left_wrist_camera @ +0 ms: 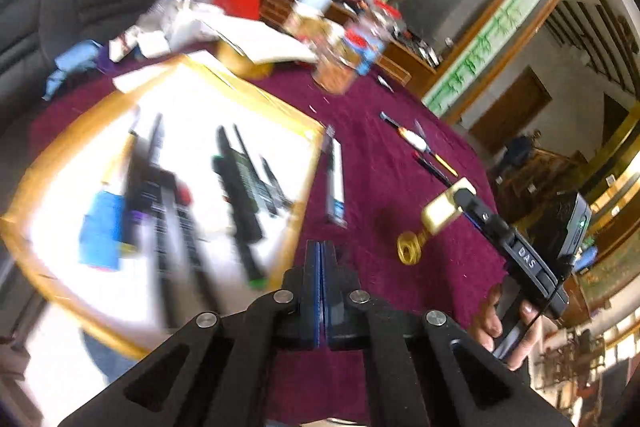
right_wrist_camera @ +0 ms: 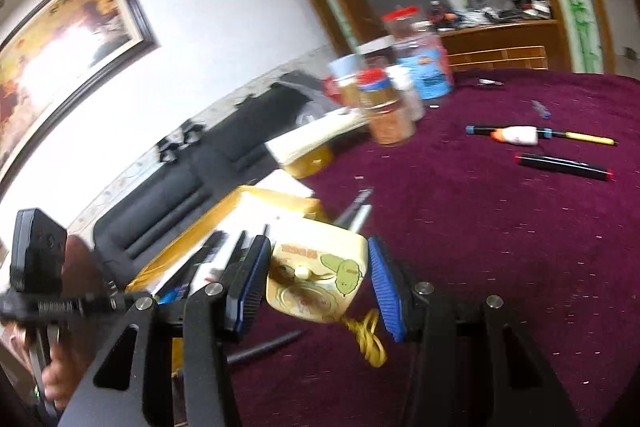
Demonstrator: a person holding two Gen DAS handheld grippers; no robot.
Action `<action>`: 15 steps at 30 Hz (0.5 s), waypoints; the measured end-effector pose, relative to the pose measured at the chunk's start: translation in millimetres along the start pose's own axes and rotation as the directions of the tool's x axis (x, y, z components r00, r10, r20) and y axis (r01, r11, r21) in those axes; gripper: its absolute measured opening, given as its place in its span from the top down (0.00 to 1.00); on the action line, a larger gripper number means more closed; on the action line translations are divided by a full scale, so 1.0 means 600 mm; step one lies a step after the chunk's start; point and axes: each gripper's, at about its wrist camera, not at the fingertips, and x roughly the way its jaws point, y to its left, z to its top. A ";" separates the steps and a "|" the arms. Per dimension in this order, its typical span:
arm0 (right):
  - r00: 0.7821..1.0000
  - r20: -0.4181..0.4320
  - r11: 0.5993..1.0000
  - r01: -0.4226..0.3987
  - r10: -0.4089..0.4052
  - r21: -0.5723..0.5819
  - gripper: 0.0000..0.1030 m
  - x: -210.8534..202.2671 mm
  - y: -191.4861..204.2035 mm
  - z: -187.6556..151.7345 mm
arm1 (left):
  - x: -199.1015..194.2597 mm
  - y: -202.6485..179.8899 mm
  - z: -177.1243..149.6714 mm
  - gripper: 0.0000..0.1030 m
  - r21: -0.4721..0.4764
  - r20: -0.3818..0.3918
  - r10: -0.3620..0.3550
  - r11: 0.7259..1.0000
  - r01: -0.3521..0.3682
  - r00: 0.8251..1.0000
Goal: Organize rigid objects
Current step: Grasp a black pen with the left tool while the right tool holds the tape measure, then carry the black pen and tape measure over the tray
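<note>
Your right gripper holds the yellow case between its fingers, lifted above the maroon tabletop, cord dangling beneath. The tray lies just to its left, so the right hand seems best placed for the drop. Your left gripper has its fingers pressed together, empty, hovering beside the tray's near corner.

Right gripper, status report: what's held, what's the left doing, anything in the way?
Right gripper shut on yellow case, above cloth. Left gripper shut, empty. Tray ahead, already crowded.
</note>
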 end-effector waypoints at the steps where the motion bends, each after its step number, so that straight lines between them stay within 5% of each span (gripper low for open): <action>1: 1.000 -0.012 1.000 -0.011 0.011 -0.004 0.53 0.002 0.010 0.001 | -0.015 0.013 0.005 1.00 -0.008 0.020 0.009 1.000 -0.009 1.000; 7: 0.998 -0.057 0.997 -0.008 0.004 -0.071 0.53 0.018 0.073 0.004 | -0.016 0.037 0.009 1.00 -0.025 0.019 -0.048 0.999 0.048 0.999; 9: 0.997 -0.073 0.997 0.024 -0.029 -0.070 0.53 0.025 0.070 0.003 | 0.006 0.015 -0.001 0.92 0.026 -0.017 -0.048 0.998 0.048 0.999; 11: 0.996 -0.079 0.999 0.034 -0.037 -0.040 0.53 0.025 0.057 0.001 | 0.030 -0.021 -0.011 0.49 0.112 -0.032 -0.009 0.994 0.012 0.999; 12: 0.996 -0.077 0.999 0.037 -0.038 -0.021 0.53 0.020 0.051 -0.002 | 0.048 -0.045 -0.015 0.39 0.179 -0.043 0.011 0.984 -0.003 0.999; 15: 0.997 -0.053 0.999 0.052 -0.052 -0.004 0.54 0.001 0.041 -0.005 | 0.103 -0.110 -0.025 0.33 0.385 -0.065 0.102 0.920 -0.069 0.993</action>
